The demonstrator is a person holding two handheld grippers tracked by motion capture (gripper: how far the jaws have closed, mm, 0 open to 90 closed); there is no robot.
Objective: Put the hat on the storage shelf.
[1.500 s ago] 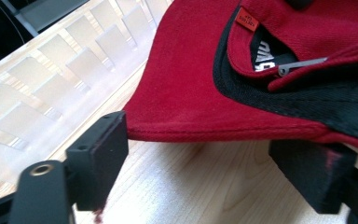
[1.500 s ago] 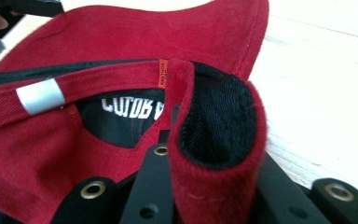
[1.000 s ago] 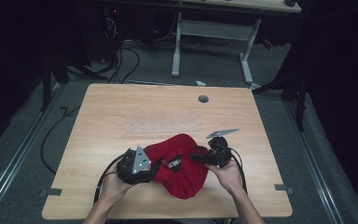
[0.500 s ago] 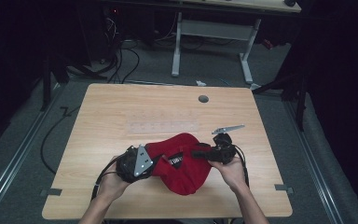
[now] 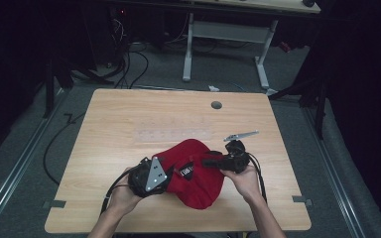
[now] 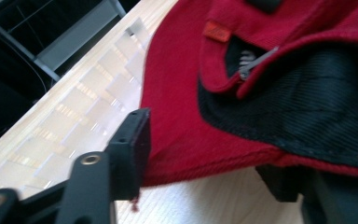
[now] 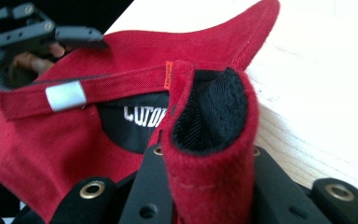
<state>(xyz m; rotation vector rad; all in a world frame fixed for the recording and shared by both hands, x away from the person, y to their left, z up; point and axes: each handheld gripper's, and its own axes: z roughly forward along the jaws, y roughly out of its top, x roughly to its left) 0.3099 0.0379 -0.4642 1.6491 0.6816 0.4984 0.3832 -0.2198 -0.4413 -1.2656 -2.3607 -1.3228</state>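
A red cap (image 5: 196, 173) with a black lining lies on the near half of the wooden table (image 5: 129, 124), between both grippers. My right gripper (image 5: 209, 162) is shut on a folded part of the cap's rim (image 7: 205, 140), red outside and black inside, squeezed between its jaws. The cap's back strap with a silver buckle (image 7: 65, 95) runs off to the left there. My left gripper (image 5: 171, 171) sits at the cap's left side. In the left gripper view its jaws stand wide apart, with the cap's red edge (image 6: 182, 93) lying between them and over the right one.
A round cable hole (image 5: 216, 105) is in the far part of the table. A faint pale strip (image 5: 173, 134) lies just behind the cap. Beyond the table stand a desk frame (image 5: 228, 34) and loose floor cables (image 5: 124, 64). The table's left and far areas are bare wood.
My right gripper has shifted slightly up and to the right with the cap's rim in it. The left gripper and the cap have hardly moved.
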